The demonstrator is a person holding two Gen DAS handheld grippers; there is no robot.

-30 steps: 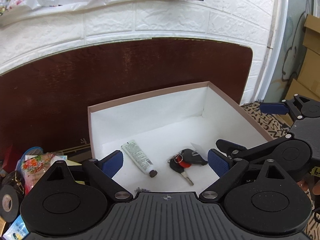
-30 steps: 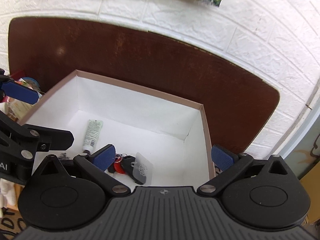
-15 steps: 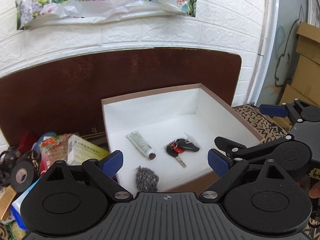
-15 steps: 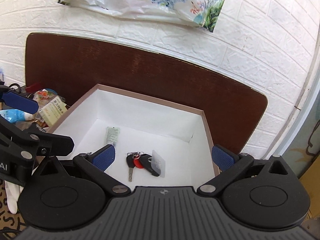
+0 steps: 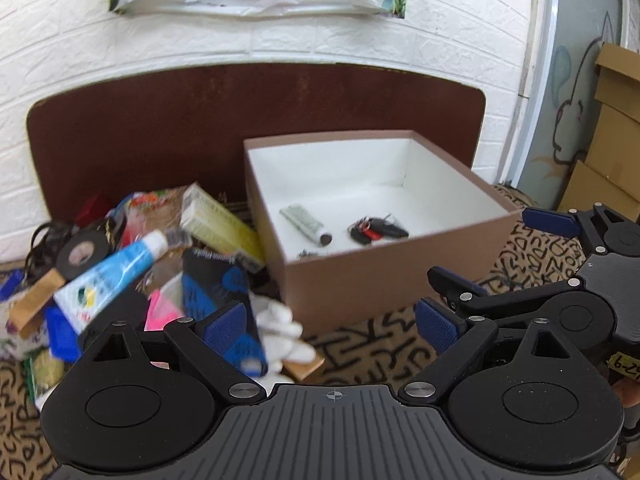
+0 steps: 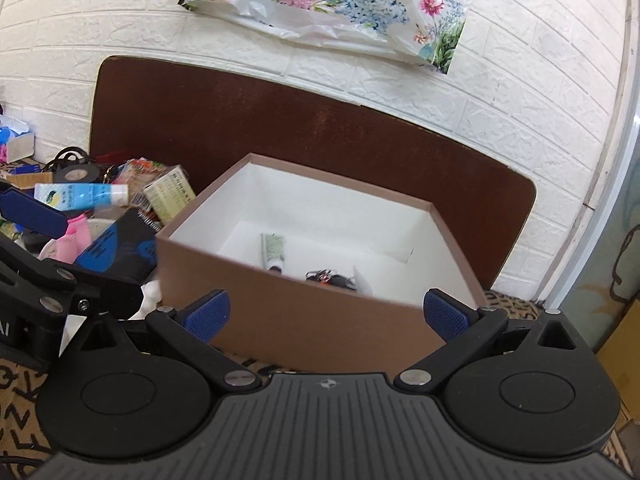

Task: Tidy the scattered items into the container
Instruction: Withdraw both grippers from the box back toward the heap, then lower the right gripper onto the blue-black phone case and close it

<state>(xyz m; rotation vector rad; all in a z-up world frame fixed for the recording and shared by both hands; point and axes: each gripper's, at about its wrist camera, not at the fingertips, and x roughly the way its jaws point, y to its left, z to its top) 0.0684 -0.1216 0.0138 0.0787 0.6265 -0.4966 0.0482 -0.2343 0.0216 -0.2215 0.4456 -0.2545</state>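
Here the left gripper (image 5: 336,322) hangs in front of the box (image 5: 392,276), jaws spread wide and holding nothing. The right gripper (image 6: 326,314) sits just before the box's near wall, jaws likewise wide apart and empty. Inside the brown box with its white lining lie a small tube (image 5: 306,224) and a bunch of keys (image 5: 376,230), close together on the floor of it. To the box's left is a heap of loose things: a blue tube (image 5: 112,270), a roll of black tape (image 5: 82,250), a pale green carton (image 5: 220,226) and a dark blue packet (image 5: 218,284). All rest on a patterned cloth (image 5: 376,348).
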